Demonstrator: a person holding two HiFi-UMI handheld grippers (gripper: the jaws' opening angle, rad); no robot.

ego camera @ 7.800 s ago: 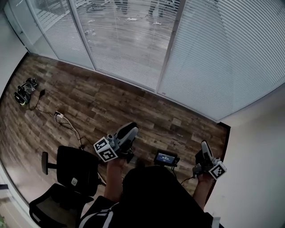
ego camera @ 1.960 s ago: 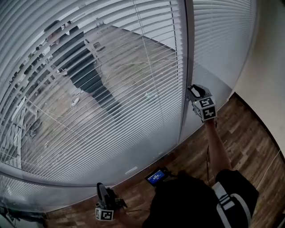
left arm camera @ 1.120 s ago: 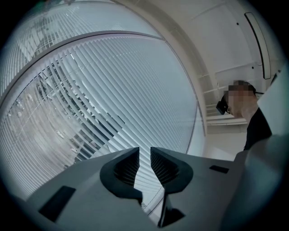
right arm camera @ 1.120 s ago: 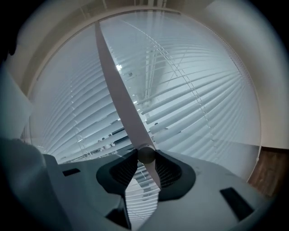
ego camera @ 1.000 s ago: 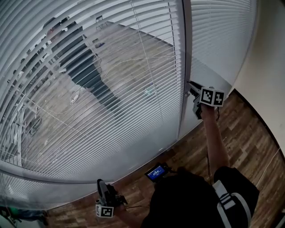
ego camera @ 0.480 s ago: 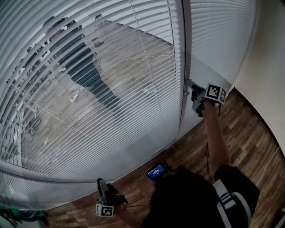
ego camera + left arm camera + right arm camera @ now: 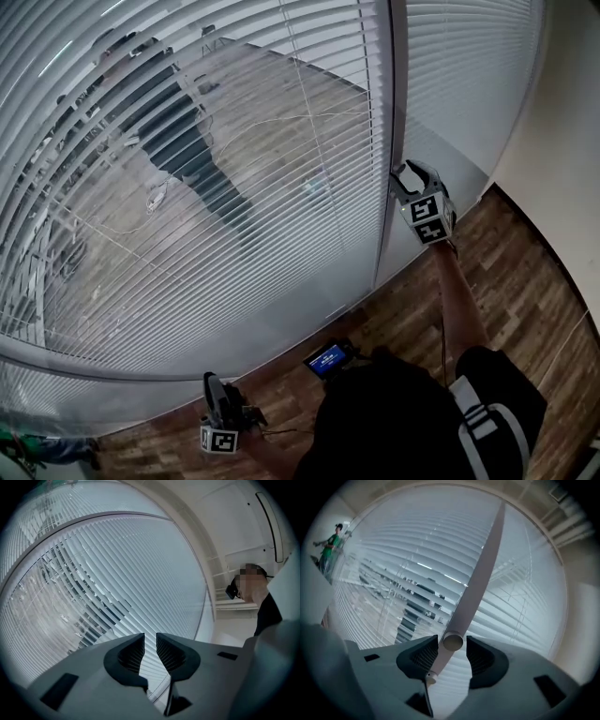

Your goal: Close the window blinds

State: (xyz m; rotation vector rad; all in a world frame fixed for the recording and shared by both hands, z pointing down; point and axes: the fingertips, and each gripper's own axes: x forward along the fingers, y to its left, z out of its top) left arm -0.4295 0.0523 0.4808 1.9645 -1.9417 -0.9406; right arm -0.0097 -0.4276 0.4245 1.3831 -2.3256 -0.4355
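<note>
Head view: right gripper (image 7: 409, 174), centre right, sits beside the blinds (image 7: 216, 187); left gripper (image 7: 215, 401) idles at bottom left.
Left gripper view: jaws narrowly apart, empty.
Right gripper view: the jaws have just been opening. The tilt wand (image 7: 478, 578) stands free between them, and with the slats part-open another twist is likely.

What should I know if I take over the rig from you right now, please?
Right gripper: fingers have just been opening; the tilt wand stands between them, not pressed.
Left gripper: held low, fingers narrowly apart, empty.
Blinds: lowered, but the wide panel's slats let the room beyond show through, so not fully shut.
Left to do: regrip the wand and probably twist it further.
</note>
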